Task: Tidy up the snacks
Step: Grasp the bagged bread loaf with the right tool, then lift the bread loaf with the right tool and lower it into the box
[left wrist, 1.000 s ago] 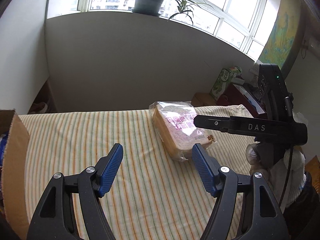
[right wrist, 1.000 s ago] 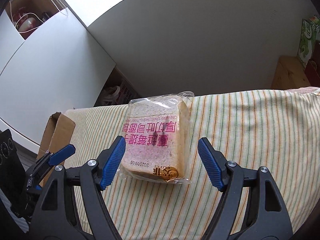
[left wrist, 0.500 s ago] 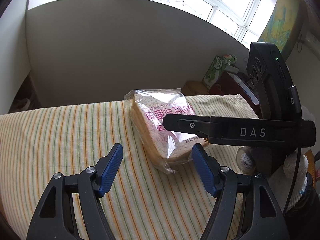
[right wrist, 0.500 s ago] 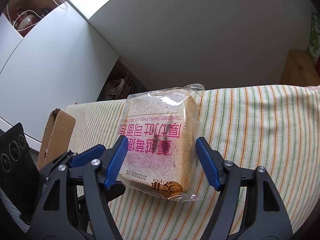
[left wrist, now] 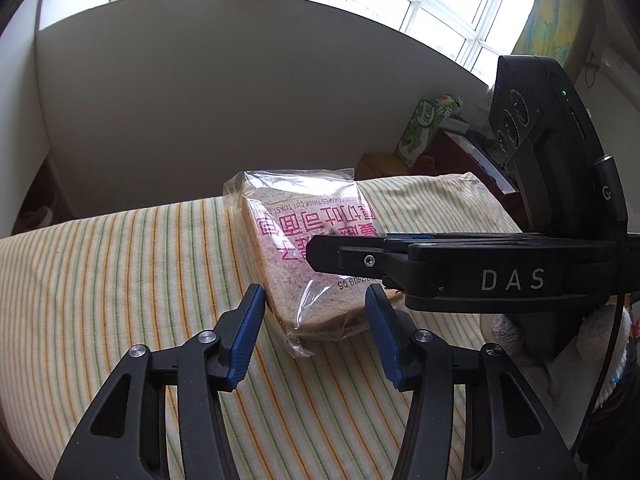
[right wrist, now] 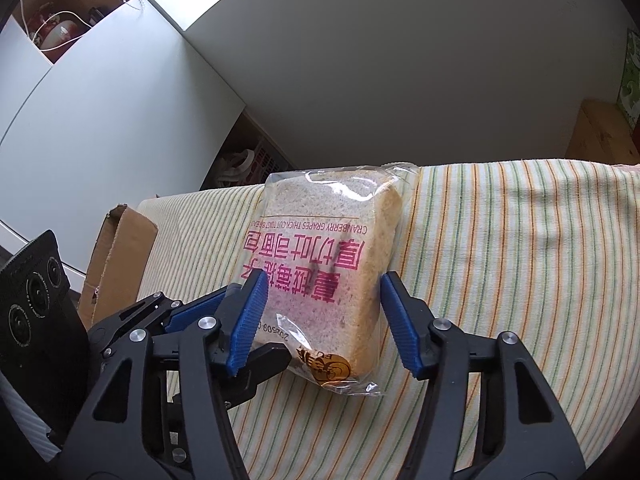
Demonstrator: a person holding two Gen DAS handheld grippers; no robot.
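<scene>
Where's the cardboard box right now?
In the right wrist view, the cardboard box sits at the left edge of the striped tablecloth, left of the bagged bread, beyond the left gripper.

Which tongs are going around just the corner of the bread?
The left tongs: they are closing around the bagged toast bread's near corner. The right tongs, also closing, straddle its full width.

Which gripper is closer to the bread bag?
Neither clearly; both are at it. The right gripper straddles the bread bag across its width, jaws closing. The left gripper straddles its near corner, jaws closing too.
</scene>
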